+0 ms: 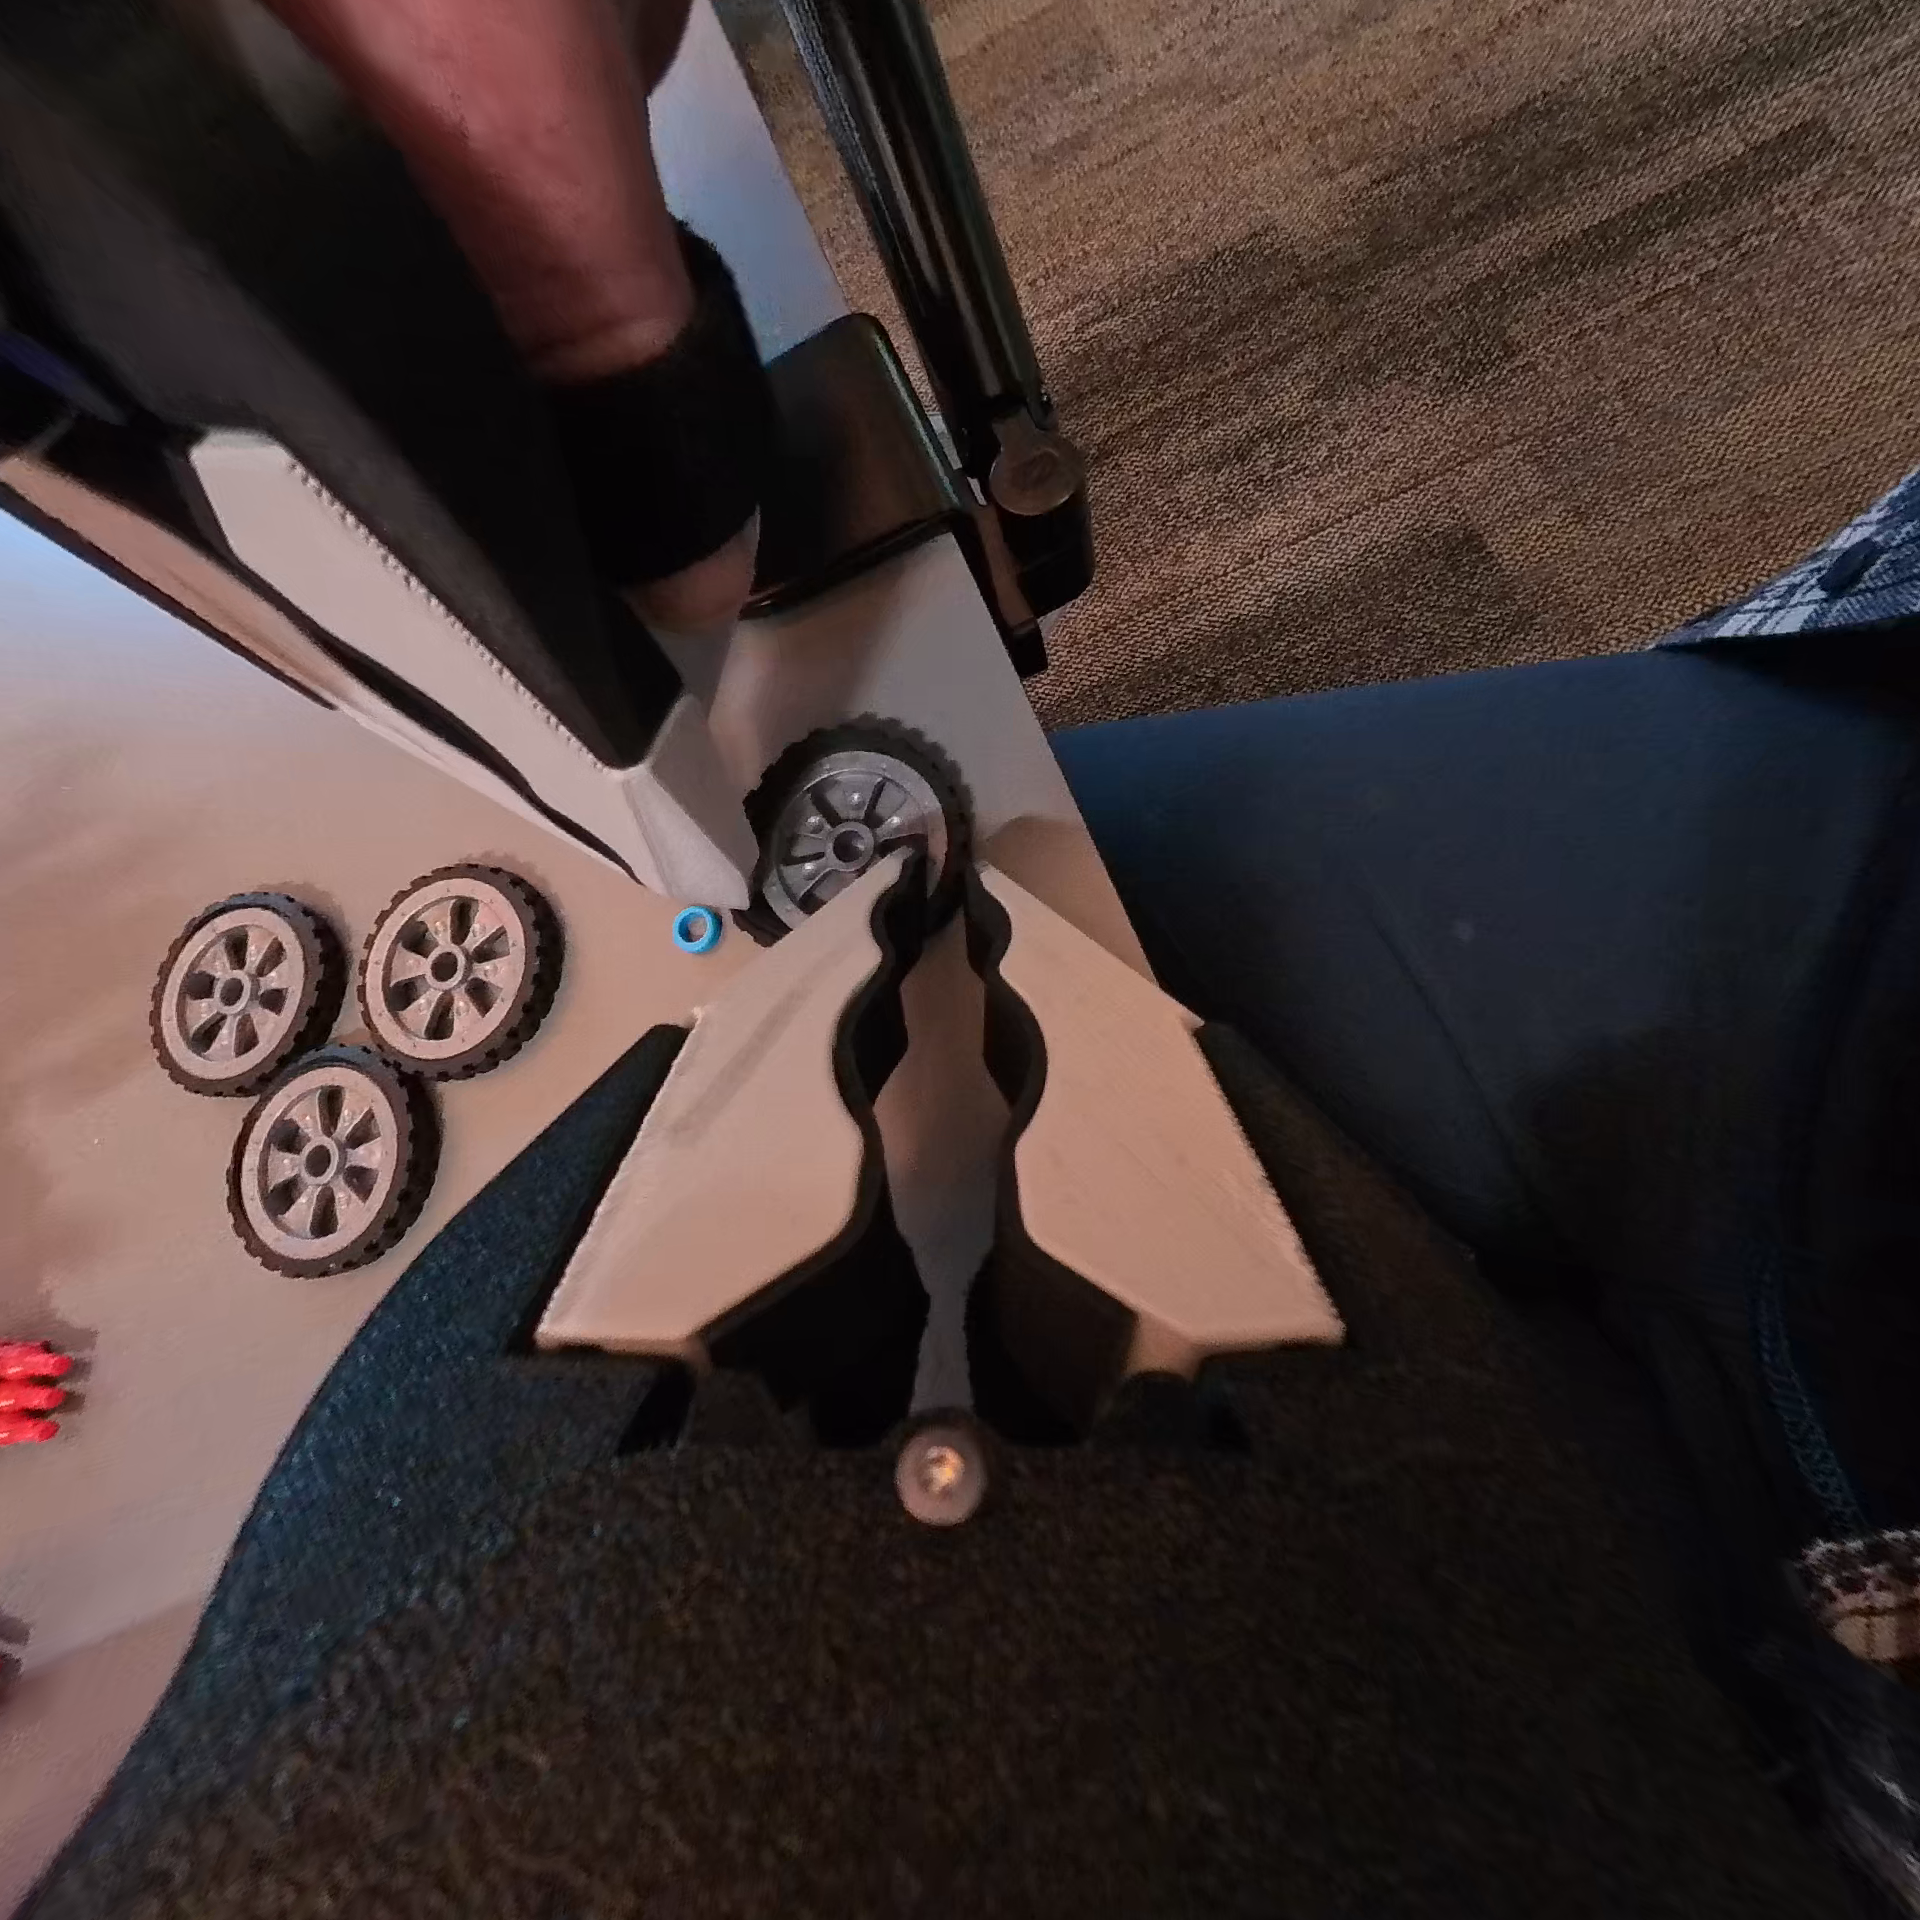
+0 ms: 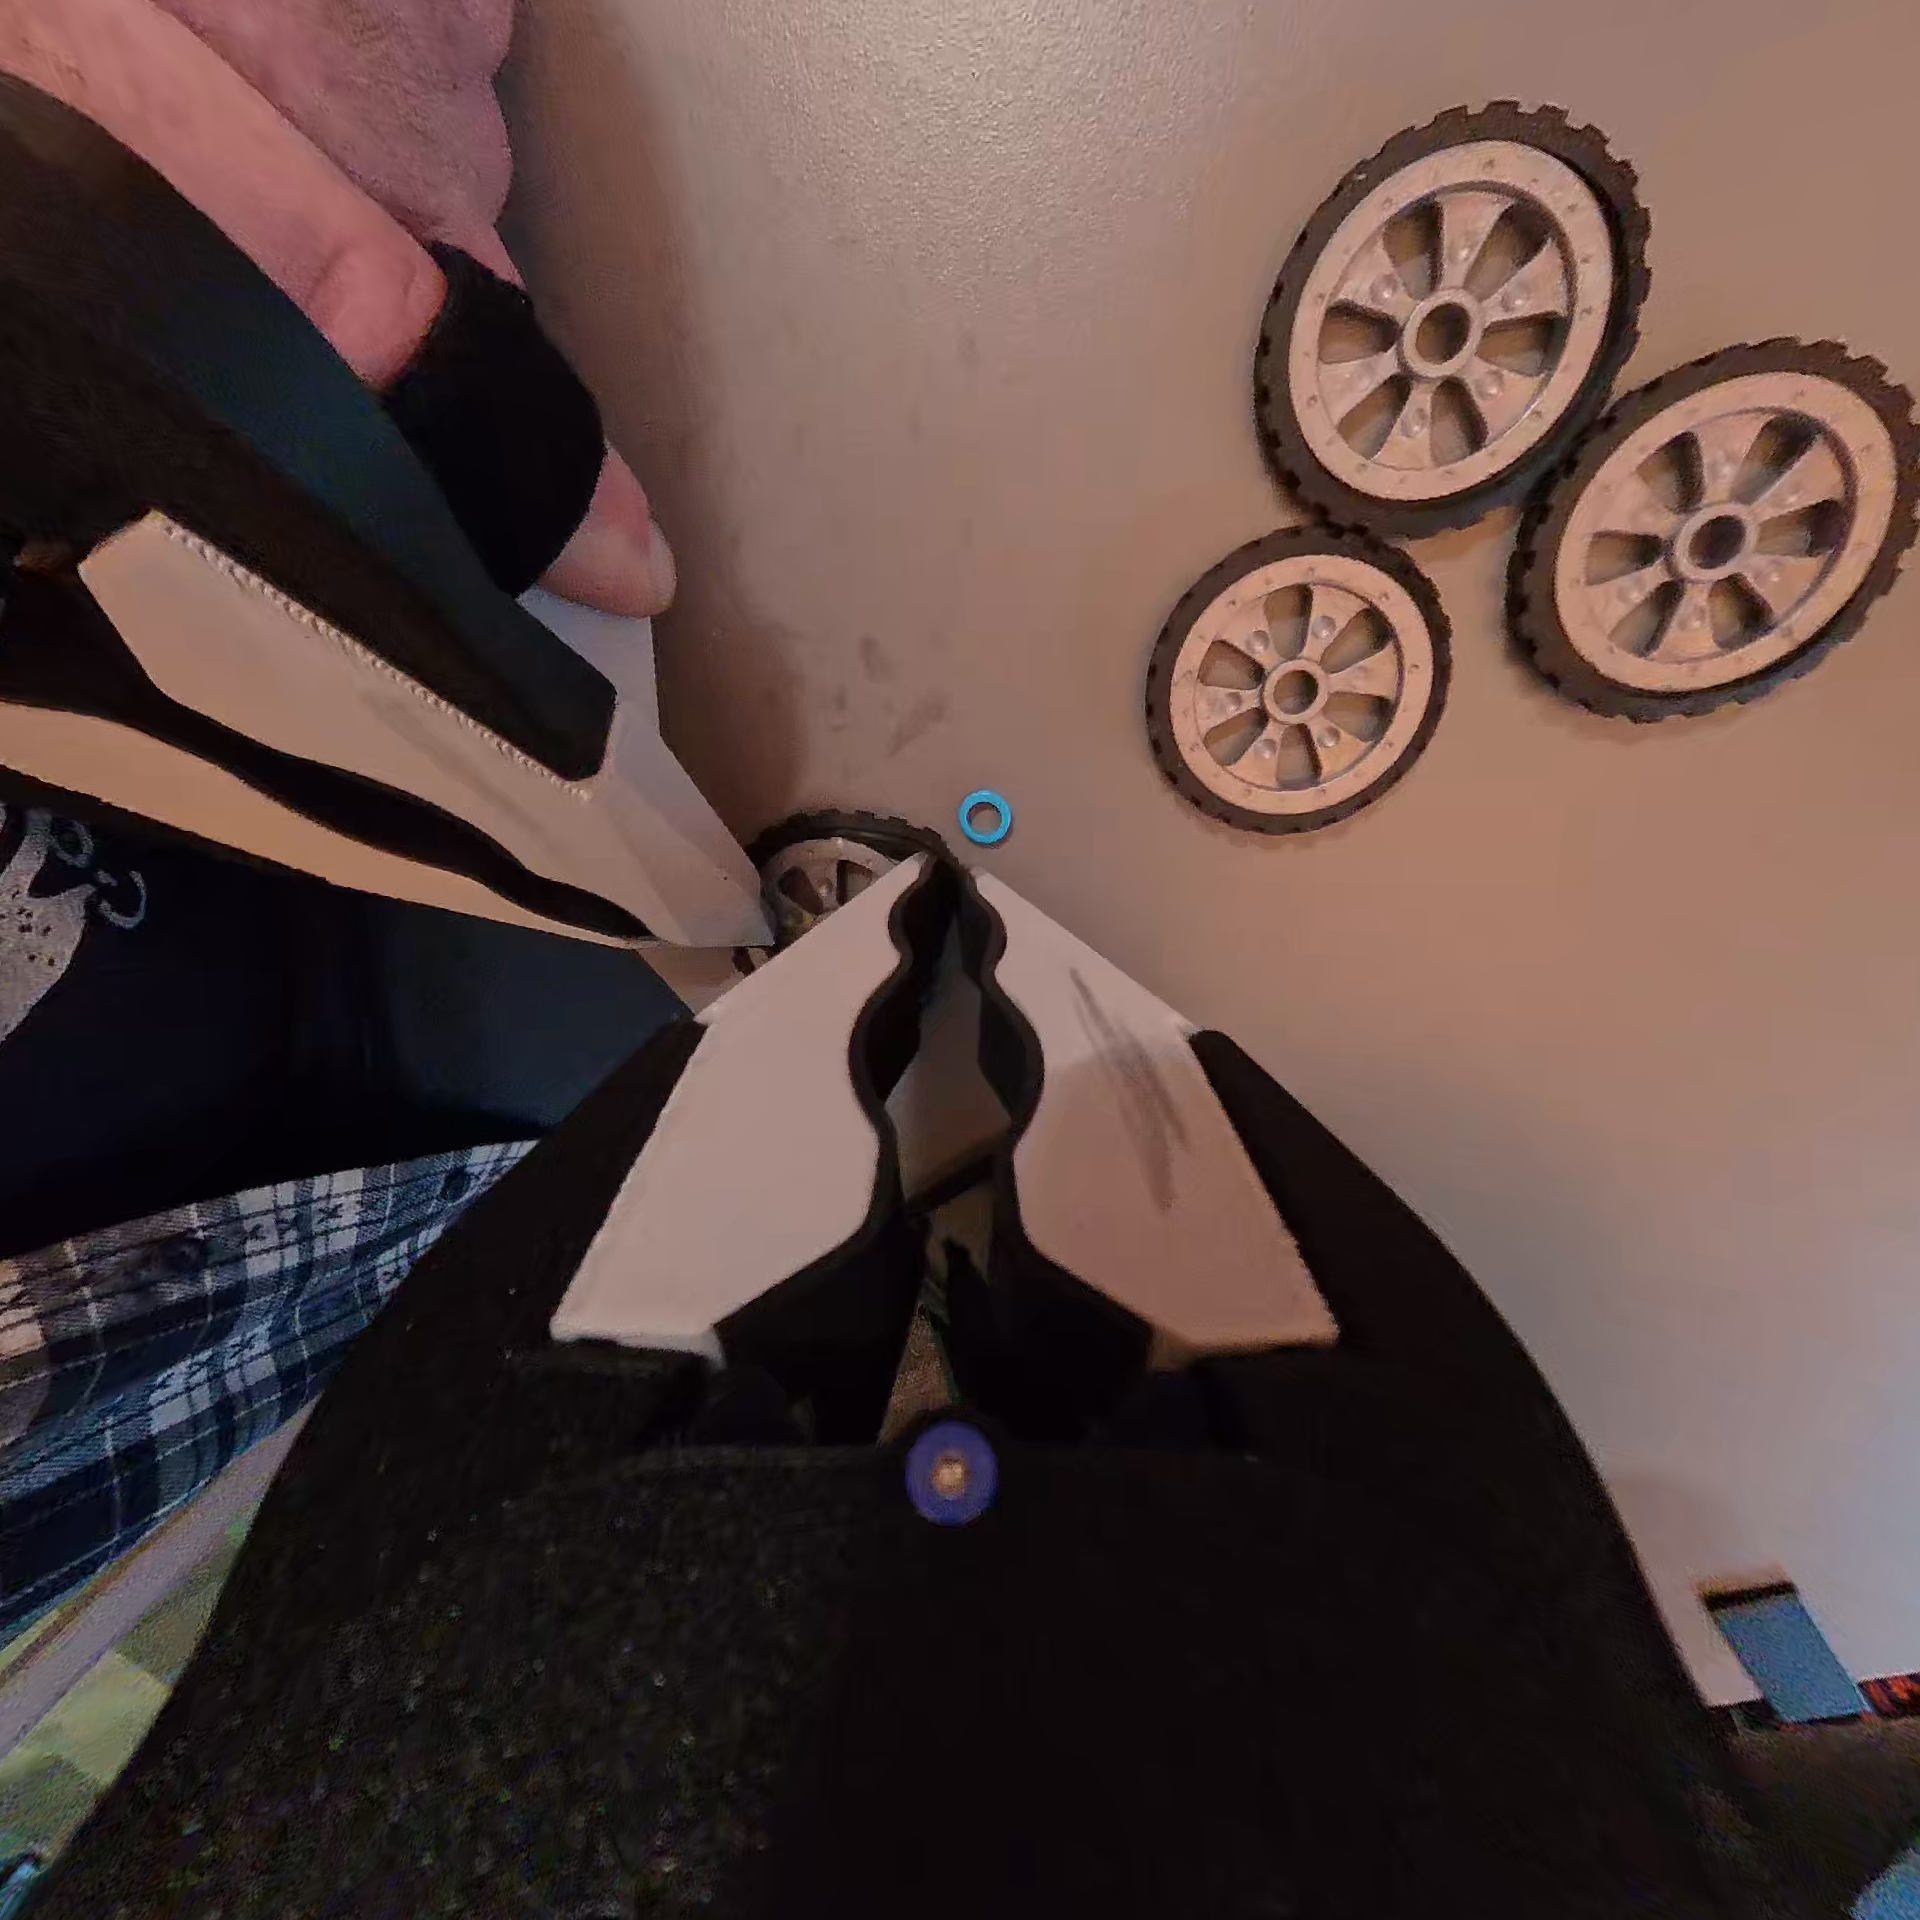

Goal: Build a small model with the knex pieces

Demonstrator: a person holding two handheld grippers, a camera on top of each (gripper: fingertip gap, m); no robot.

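Note:
A small grey-spoked wheel with a black tyre (image 1: 847, 831) is held just above the beige table (image 1: 104, 790), near its edge. My left gripper (image 1: 928, 891) is shut on the wheel's lower right rim. My right gripper (image 1: 732, 896) comes in from the upper left, its tips against the wheel's left side. In the right wrist view my right gripper (image 2: 943, 873) is shut on the tyre of the same wheel (image 2: 821, 868), and my left gripper (image 2: 756, 933) meets it from the left. A tiny blue ring (image 1: 694, 927) lies on the table beside the wheel; it also shows in the right wrist view (image 2: 983, 818).
Three more wheels (image 1: 327, 1158) lie flat in a cluster on the table (image 2: 1039, 312), also seen in the right wrist view (image 2: 1449, 322). Red ridged parts (image 1: 31, 1392) sit at the left. A black clamp (image 1: 862, 468) grips the table edge. A person's dark-trousered leg (image 1: 1455, 935) and brown carpet (image 1: 1455, 312) lie beyond. The gap from one gripper's tips to the other's is roughly 4 centimetres.

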